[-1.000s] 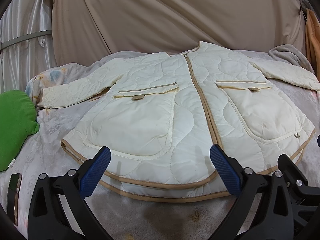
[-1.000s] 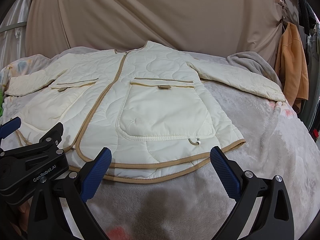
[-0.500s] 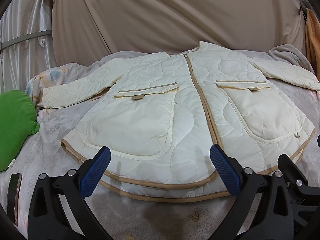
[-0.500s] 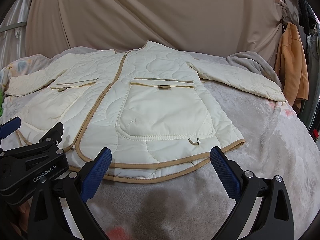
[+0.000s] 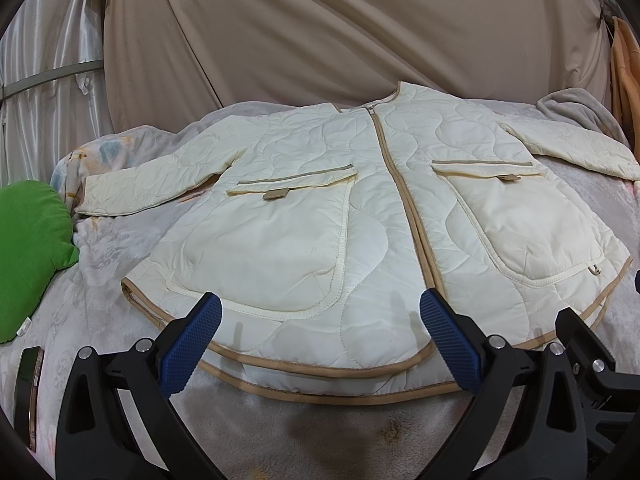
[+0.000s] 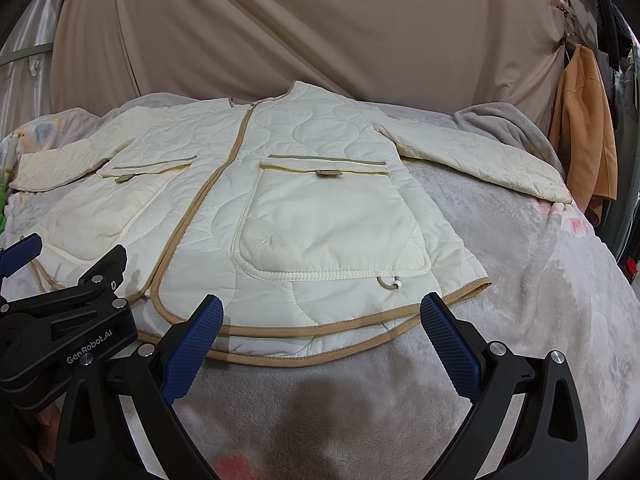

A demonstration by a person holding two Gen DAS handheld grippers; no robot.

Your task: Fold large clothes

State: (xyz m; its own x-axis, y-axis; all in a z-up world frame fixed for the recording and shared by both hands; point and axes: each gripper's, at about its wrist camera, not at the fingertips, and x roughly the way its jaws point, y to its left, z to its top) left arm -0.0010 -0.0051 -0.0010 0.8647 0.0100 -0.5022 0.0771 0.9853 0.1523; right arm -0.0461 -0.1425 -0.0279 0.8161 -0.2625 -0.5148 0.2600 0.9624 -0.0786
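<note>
Nothing has moved: we hold both grippers, left (image 5: 318, 336) and right (image 6: 320, 334), spread wide and empty just short of the cream quilted jacket's (image 5: 372, 216) near hem, its zip running straight away from us

Beige draped cloth backdrop (image 5: 320, 40), grey fleece-covered bed (image 6: 520, 300), silvery curtain (image 5: 40, 40)

Jacket (image 5: 372, 208): cream, wavy quilting, tan trim. Blanket (image 6: 520, 280) beneath: pale grey with faint pink patches. Gripper pads (image 5: 192, 344): blue, ribbed, on black frames. Cushion (image 5: 28, 248) left of left gripper: bright green. Backdrop curtain (image 6: 320, 20): beige. Hanging garment (image 6: 584, 136) right of right gripper: orange.
</note>
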